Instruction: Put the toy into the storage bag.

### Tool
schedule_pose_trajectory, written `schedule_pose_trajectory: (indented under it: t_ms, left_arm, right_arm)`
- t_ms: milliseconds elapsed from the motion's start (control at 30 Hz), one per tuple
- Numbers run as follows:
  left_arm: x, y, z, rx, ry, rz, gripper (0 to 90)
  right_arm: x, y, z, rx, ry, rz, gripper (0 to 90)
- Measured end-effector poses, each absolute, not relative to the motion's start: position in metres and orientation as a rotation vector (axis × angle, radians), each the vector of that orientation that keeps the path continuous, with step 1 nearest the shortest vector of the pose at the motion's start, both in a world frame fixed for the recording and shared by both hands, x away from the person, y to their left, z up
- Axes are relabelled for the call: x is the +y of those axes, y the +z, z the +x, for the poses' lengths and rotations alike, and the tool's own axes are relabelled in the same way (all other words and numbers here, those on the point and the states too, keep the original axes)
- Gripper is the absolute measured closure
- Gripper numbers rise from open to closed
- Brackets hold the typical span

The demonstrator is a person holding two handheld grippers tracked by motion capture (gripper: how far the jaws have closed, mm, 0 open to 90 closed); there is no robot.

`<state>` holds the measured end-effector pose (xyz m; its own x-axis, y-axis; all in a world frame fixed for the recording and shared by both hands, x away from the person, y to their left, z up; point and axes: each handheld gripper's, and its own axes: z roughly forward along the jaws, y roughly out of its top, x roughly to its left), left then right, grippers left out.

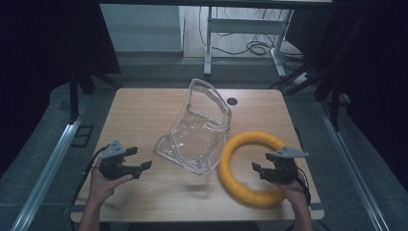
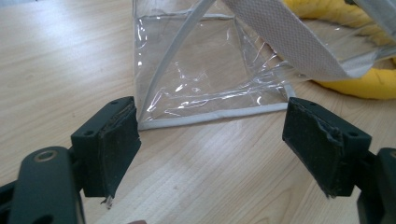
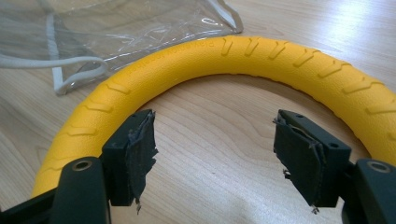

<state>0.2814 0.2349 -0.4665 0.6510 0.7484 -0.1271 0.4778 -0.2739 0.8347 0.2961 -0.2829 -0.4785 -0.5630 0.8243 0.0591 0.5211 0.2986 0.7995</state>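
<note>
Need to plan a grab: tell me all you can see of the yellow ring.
The ring is a thick yellow hoop, foam-like, with chevron grooves and faint embossed lettering. It lies flat on the table's right side, whole, its left edge against or slightly under the clear bag. The right gripper, jaws open, hovers over its middle.

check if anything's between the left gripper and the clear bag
Nothing visible. The left gripper is open, its jaws facing the clear bag across bare wooden table. The yellow ring lies behind the bag, out of the path.

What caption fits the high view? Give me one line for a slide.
Two open hand-held tools, left tool and right tool, flank a clear plastic bag and a yellow ring on a wooden table.
</note>
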Motion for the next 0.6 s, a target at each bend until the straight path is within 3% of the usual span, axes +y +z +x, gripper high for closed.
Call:
schedule_pose_trajectory:
  t_ms: [233,600]
  left_arm:
    - [0.231,-0.468,0.277,0.964,0.388,1.931,18.4]
    - [0.216,-0.47,0.276,0.96,0.416,2.05,17.6]
  right_arm:
    - [-0.287,-0.481,0.295,2.192,1.174,1.273,35.6]
    - [-0.284,-0.476,0.299,2.402,1.043,1.173,35.9]
